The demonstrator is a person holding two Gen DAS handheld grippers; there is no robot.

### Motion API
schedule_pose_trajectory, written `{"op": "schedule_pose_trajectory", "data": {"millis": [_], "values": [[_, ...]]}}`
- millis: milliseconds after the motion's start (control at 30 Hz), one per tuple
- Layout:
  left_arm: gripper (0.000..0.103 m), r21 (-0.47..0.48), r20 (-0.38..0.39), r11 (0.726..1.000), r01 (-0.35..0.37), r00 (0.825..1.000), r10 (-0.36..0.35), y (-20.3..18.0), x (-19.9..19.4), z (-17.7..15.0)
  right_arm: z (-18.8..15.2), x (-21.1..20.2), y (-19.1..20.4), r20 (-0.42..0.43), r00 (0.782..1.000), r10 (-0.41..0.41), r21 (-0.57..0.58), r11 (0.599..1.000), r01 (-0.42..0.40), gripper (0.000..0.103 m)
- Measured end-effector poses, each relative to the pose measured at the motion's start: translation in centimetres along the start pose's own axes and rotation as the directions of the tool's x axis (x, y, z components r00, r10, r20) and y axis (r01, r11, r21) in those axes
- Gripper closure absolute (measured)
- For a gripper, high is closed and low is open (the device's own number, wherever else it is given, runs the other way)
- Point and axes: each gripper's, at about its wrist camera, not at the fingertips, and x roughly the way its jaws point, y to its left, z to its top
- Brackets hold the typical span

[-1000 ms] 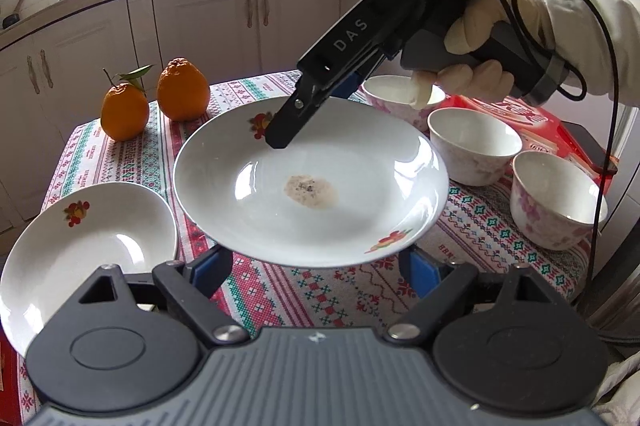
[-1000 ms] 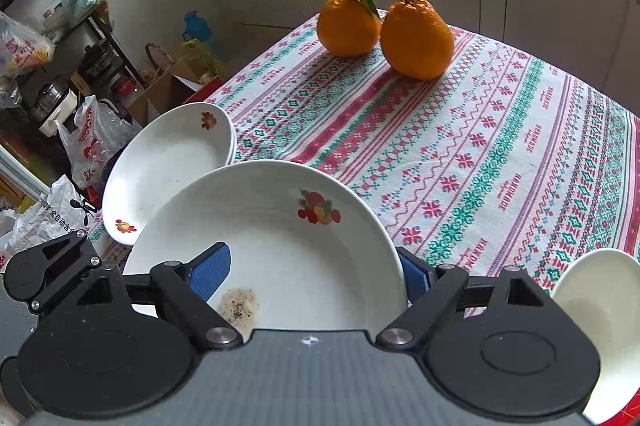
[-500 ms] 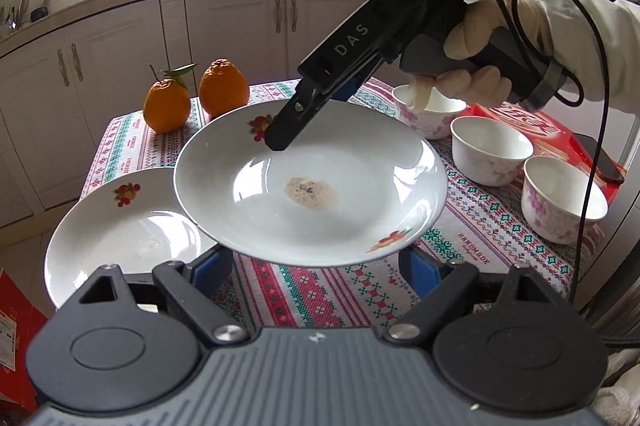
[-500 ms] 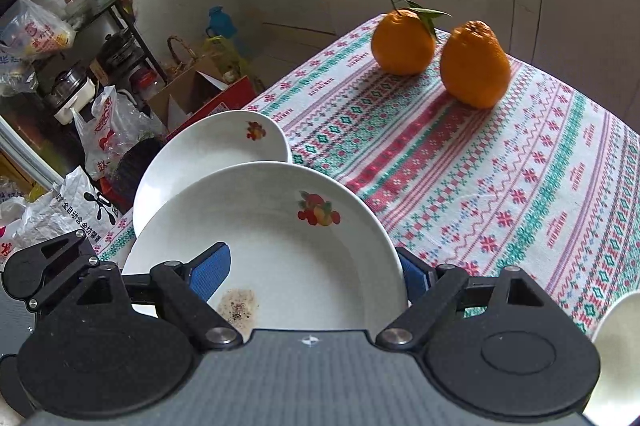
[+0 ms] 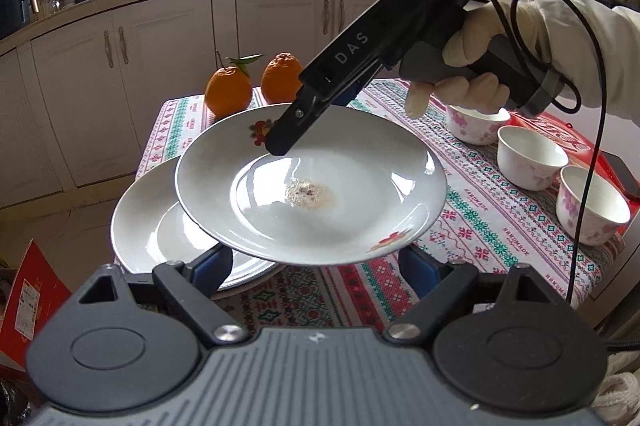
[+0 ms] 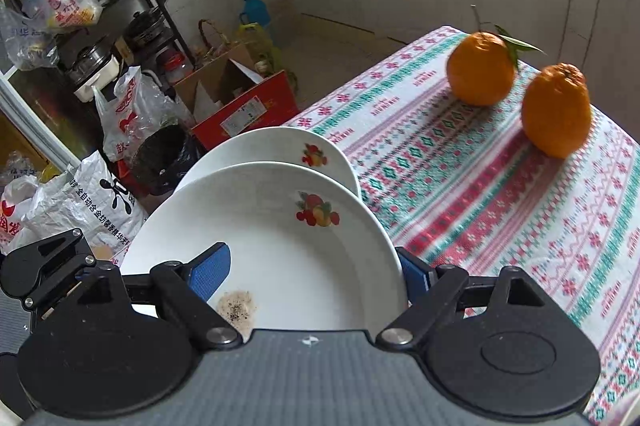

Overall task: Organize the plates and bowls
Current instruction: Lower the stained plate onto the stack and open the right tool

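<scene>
1. In the left wrist view a white plate with a brownish smear (image 5: 310,193) fills the centre of the frame, held up off the table.
2. The left gripper (image 5: 316,268) sits at the lower middle of that frame, its blue pads under the near rim of the plate. Its jaws stand wide; whether the pads press on the plate I cannot tell.
3. The right gripper (image 5: 280,141) comes down from the upper right of the same frame, in a gloved hand (image 5: 468,65), and its dark tip rests on the far rim of the smeared plate, by the fruit print.
4. In the right wrist view its blue pads (image 6: 210,272) straddle the plate rim at the lower middle, one above the plate's inner face, one at its outer edge. I cannot tell if they clamp it.
5. A second plate (image 5: 152,226) lies lower left of centre, partly beneath the held one, at the table's edge.
6. Three small bowls (image 5: 528,157) stand at the right of the left wrist frame on the patterned tablecloth (image 5: 480,209).
7. Two oranges (image 5: 228,91) stand beyond the plates, upper centre.
</scene>
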Motion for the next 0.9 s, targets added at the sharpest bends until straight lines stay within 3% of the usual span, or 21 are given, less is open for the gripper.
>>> {"op": "schedule_pose_trajectory", "data": {"millis": [433, 900], "values": [[0.013, -0.066, -0.024, 0.996, -0.066, 0.998, 0.065, 4.1, -0.4, -1.2, 3.3, 5.2, 2.0, -0.042, 0.998, 0.05, -0.039, 0.998, -0.052, 0.012], [0.013, -0.093, -0.035, 0.994, -0.063, 0.998, 0.06, 5.8, 0.6, -1.3, 3.6, 6.6, 1.3, -0.06, 0.997, 0.038, -0.016, 0.999, -0.039, 0.013]]}}
